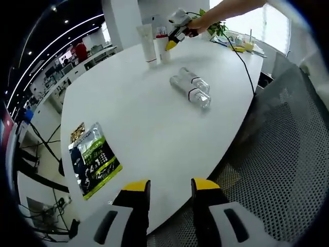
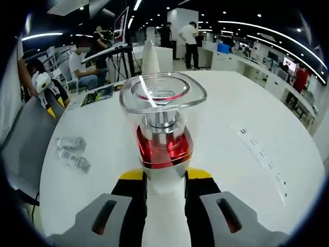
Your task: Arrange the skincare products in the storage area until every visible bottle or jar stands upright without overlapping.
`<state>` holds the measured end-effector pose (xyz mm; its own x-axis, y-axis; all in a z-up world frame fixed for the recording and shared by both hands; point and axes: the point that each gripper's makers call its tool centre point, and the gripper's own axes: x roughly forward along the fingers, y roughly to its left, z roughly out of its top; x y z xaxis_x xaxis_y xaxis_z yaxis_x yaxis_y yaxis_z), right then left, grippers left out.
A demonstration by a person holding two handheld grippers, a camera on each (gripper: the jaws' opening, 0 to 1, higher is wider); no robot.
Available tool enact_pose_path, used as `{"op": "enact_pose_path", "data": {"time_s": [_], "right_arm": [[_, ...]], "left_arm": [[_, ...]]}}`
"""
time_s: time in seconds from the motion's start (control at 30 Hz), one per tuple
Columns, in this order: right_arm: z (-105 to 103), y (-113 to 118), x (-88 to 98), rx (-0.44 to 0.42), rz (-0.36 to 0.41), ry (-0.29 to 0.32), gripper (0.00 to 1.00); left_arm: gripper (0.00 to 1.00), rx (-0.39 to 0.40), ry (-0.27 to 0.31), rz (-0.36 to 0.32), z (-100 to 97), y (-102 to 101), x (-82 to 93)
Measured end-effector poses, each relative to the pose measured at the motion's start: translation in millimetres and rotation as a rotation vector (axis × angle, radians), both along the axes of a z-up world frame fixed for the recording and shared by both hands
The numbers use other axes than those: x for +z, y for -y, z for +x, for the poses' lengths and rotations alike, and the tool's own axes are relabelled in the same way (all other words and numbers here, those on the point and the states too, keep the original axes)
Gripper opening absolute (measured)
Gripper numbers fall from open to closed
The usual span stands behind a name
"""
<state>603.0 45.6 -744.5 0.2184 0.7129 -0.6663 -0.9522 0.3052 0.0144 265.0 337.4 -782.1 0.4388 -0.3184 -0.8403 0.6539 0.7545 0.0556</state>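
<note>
My right gripper (image 2: pixel 163 177) is shut on a white bottle with a red band and a clear cap (image 2: pixel 162 131), held upright over the white table (image 2: pixel 241 103). The left gripper view shows that gripper (image 1: pixel 174 40), held by a hand, at the bottle (image 1: pixel 164 52) on the far side of the table. A tall white tube (image 1: pixel 147 45) (image 2: pixel 150 57) stands right beside it. Two clear bottles (image 1: pixel 191 88) (image 2: pixel 72 152) lie on their sides, touching each other, mid-table. My left gripper (image 1: pixel 170 188) is open and empty at the table's near edge (image 2: pixel 45 88).
A green and black packet (image 1: pixel 95 157) (image 2: pixel 98 94) lies flat near the left gripper. A black cable (image 1: pixel 242 60) runs across the far table edge. A grey mesh chair (image 1: pixel 280 144) stands beside the table. People stand and sit in the room behind.
</note>
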Motion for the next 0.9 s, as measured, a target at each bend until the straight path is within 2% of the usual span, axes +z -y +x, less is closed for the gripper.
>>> {"op": "enact_pose_path", "data": {"time_s": [0.33,0.9], "right_arm": [[1.0,-11.5,-0.9,0.06,-0.002,-0.005,0.24],[4.1,-19.3,-1.0,0.078,-0.01,-0.004,0.25]], "left_arm": [[0.33,0.001,-0.013,0.006,-1.4,-0.7,-2.2],[0.33,0.006,-0.016,0.006,-1.2,-1.4,-2.6]]}}
